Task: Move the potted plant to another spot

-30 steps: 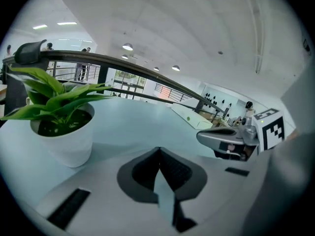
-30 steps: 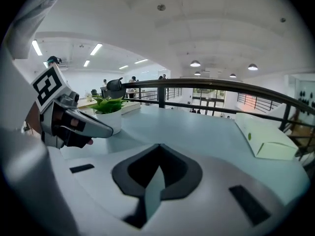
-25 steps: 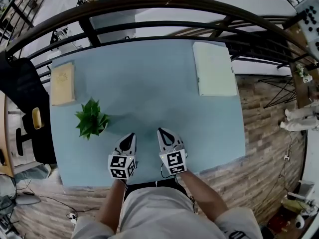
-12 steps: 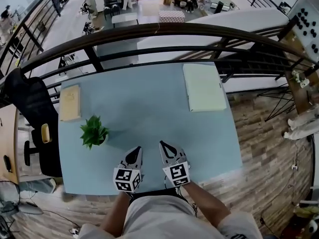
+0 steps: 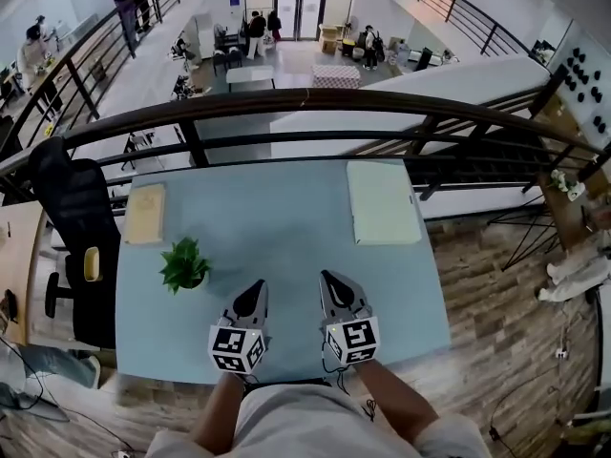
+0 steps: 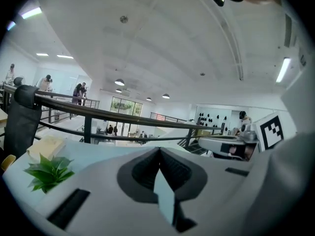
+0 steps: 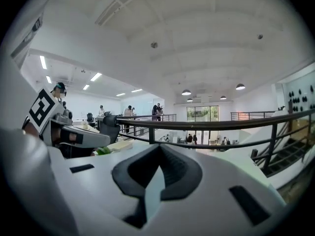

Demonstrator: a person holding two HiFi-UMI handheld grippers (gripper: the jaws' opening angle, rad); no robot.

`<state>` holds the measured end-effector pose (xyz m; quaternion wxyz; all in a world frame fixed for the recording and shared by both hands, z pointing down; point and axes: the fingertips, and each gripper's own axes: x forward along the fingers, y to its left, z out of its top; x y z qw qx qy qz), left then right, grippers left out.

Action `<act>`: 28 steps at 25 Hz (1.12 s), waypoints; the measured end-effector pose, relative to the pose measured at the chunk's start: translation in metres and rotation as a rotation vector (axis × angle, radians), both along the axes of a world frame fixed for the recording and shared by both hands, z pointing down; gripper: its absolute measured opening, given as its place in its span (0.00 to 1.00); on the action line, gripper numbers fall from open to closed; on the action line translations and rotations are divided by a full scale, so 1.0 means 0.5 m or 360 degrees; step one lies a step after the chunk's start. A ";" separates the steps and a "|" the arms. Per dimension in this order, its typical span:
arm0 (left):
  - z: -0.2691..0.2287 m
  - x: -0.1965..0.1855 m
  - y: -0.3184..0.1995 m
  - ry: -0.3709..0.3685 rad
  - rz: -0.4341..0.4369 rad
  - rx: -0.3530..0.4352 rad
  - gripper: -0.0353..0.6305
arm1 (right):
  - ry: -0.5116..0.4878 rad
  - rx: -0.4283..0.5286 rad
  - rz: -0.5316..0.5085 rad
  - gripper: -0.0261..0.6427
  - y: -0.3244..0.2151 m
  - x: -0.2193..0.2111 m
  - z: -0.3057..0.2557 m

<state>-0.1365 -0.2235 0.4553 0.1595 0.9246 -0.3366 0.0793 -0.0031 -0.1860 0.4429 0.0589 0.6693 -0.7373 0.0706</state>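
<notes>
- While the pale blue table [image 5: 286, 227] fills the middle of the head view, the potted plant [image 5: 184, 264] stands upright on its left part. It is just below a tan book [image 5: 145, 214] and well apart from the pale pad [image 5: 382, 201] at upper right.
- Its long axis is vertical, with leaves spreading over a pot that is mostly hidden. A grasp, I judge, has to come in low from the side, under the foliage.
- Nearer to it is the left gripper [image 5: 254, 294] at lower centre, pointing up the frame. The plant lies to the upper left of its tip, apart from it, and at lower left in the left gripper view, off the jaw line. The jaws are pressed together with nothing between them.
- Beside it, the right gripper [image 5: 330, 284] points the same way, farther from the plant, with its jaws also closed and empty.
</notes>
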 end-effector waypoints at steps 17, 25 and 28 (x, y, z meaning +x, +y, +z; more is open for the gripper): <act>-0.100 0.008 -0.003 0.0055 -0.0053 0.0199 0.07 | 0.0095 0.0141 -0.0010 0.04 0.001 0.025 -0.090; -0.095 0.003 -0.009 0.0033 -0.0080 0.0200 0.07 | 0.0089 0.0145 -0.0029 0.04 -0.005 0.024 -0.086; -0.090 0.003 -0.010 0.0027 -0.0080 0.0197 0.07 | 0.0088 0.0157 -0.0034 0.04 -0.008 0.024 -0.088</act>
